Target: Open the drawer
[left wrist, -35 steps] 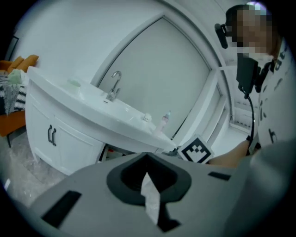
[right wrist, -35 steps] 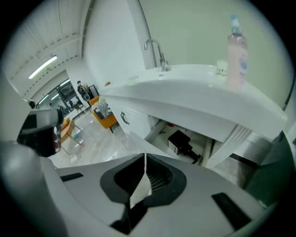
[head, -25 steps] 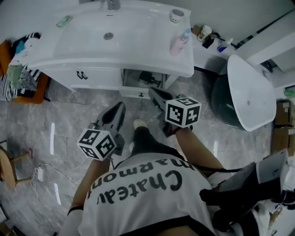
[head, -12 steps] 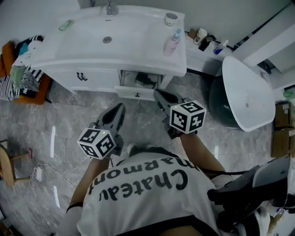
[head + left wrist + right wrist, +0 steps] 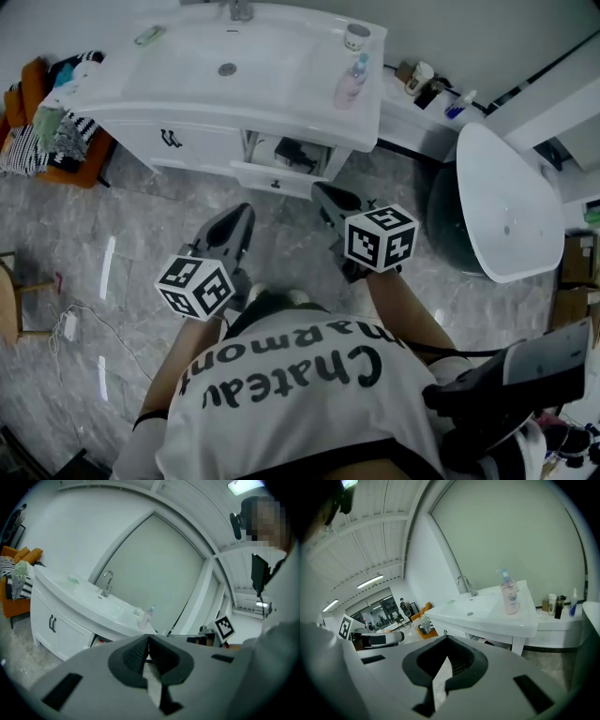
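- White vanity [image 5: 217, 114]: landmark, far end of floor.
- Drawer [image 5: 274, 178]: under vanity's right half, already standing pulled out, front panel clear of cabinet face. Opening looks done, to my eye.
- Left gripper [image 5: 238, 217], right gripper [image 5: 325, 194]: both in front of vanity, well apart from drawer, each claw pressed together, pinching nothing.
- Next move, if wider opening wanted: reach front-panel handle, spread claw, pinch, pull away from vanity.
- Drawer holds dark object [image 5: 300, 153], kind unclear.
- Pink bottle [image 5: 350, 84] on vanity's right end.
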Demonstrator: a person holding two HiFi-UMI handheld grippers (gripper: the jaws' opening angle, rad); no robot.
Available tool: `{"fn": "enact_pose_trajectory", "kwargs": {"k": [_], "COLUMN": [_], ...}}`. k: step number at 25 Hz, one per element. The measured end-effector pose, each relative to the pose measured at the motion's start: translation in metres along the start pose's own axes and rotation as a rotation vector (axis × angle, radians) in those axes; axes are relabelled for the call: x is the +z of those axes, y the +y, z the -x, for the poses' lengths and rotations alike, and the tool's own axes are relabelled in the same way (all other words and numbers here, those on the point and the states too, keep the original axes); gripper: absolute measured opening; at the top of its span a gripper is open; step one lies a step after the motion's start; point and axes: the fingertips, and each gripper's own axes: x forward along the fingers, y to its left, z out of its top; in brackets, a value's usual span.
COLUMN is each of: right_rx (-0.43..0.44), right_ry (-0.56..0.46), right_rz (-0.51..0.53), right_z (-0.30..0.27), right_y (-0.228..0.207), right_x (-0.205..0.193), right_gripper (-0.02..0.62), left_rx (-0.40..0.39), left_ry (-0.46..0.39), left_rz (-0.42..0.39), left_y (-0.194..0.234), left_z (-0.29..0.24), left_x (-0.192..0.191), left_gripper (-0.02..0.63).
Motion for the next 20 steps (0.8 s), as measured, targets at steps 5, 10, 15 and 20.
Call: {"fn": "enact_pose_trajectory", "kwargs": {"k": [5, 10, 15, 20], "right_rx": [0.017, 0.024, 0.023, 0.036], "right_ry": [0.014, 0.014, 0.008, 0.011], "right_rz": [0.019, 0.059, 0.07, 0.075], "right_z": [0.014, 0.025, 0.032, 0.035], "right_y": [-0.001, 0.001, 0.003, 0.006], "right_x": [-0.013, -0.02, -0.022, -0.03], "right_gripper": [0.009, 0.009, 0.009, 0.009], "left_rx": [0.025, 0.047, 0.058, 0.072], "left_ry": [-0.014, -0.052, -0.064, -0.08], "left_rz": [0.001, -0.019, -0.029, -0.034], "left_y": [-0.012, -0.024, -0.031, -0.034], "left_z": [0.005, 0.011, 0.018, 0.023], "left_x": [-0.011, -0.017, -0.02, -0.025], "left_gripper": [0.009, 0.009, 0.009, 0.009]}}
